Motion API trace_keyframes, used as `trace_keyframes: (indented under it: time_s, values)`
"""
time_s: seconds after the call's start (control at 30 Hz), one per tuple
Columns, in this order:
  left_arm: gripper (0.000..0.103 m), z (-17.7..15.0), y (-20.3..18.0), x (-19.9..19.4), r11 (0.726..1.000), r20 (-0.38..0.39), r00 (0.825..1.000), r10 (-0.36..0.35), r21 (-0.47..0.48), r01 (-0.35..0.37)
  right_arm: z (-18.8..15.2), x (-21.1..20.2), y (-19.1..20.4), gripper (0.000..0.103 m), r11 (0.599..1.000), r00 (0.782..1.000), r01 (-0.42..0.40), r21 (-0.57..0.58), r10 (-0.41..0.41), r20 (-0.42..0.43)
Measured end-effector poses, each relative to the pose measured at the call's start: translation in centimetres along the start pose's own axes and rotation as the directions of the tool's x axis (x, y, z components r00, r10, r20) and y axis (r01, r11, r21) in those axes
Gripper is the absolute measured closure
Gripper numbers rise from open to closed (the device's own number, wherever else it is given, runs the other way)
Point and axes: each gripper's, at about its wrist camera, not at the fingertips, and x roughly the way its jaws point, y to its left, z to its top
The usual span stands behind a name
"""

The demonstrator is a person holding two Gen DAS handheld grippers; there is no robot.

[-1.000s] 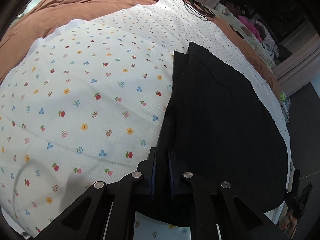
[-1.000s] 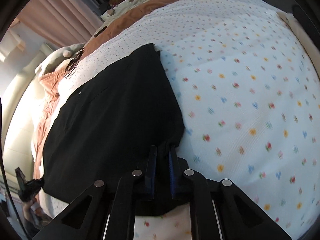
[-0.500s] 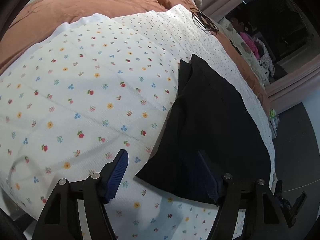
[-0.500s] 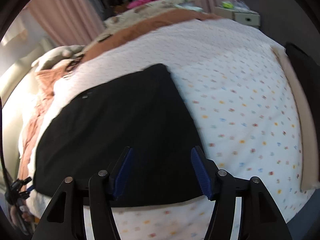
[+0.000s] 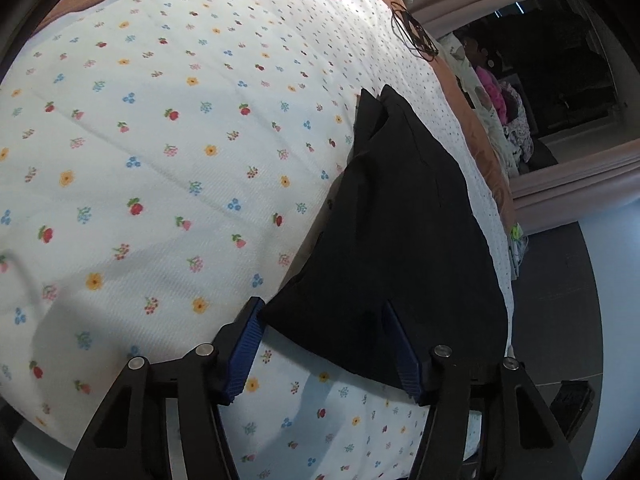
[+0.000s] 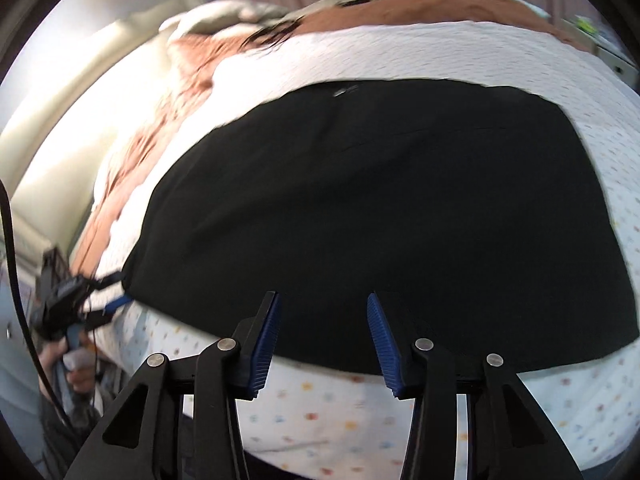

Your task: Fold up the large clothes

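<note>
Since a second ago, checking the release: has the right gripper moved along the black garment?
Yes. The right gripper, jaws closing with nothing pinched, left the black garment's corner by the floral sheet and now faces mid-edge.

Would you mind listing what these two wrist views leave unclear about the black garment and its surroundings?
- Black garment: its type; left wrist view shows featureless dark cloth.
- Its near edge, right wrist view: partly behind the right gripper, jaws closing.
- Dark strands on the floral sheet: too small.
- Right wrist view: motion blurred.

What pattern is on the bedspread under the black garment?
White bedspread scattered with small red, yellow, blue and pink flowers; sharpest in the left wrist view.
</note>
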Motion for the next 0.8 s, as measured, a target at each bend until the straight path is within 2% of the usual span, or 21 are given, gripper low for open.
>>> trace_keyframes:
  time_s: [0.03,0.1,0.23,0.4,0.53,0.8]
  values:
    - [0.043,0.2,0.0,0.4,1.0,-0.001,1.0,-0.009,-0.002,0.009,-0.1,0.2,0.5,0.06,1.0,1.0,-0.003,-0.013,0.003,-0.006]
    - [0.052,0.6,-0.1,1.0,1.0,-0.008,1.0,-0.023,-0.012,0.023,-0.2,0.9,1.6,0.061,0.999,1.0,-0.013,-0.031,0.013,-0.02]
    - [0.06,1.1,-0.4,1.8,0.999,-0.015,0.999,-0.032,-0.017,0.031,0.2,3.1,2.4,0.061,0.999,0.999,0.012,-0.044,-0.015,-0.051]
    - [0.068,1.2,-0.5,1.7,1.0,-0.012,1.0,-0.022,-0.018,0.022,1.7,5.9,2.0,0.061,0.994,0.992,0.104,-0.032,-0.106,-0.064]
    - [0.069,1.1,-0.4,1.8,1.0,-0.002,1.0,-0.021,-0.02,0.021,3.5,7.8,2.1,0.062,0.986,0.985,0.16,-0.039,-0.163,-0.062]
    - [0.07,0.7,-0.3,1.6,0.999,0.01,1.0,-0.012,-0.046,0.012,8.0,10.5,1.8,0.065,0.98,0.979,0.196,-0.024,-0.197,-0.057]
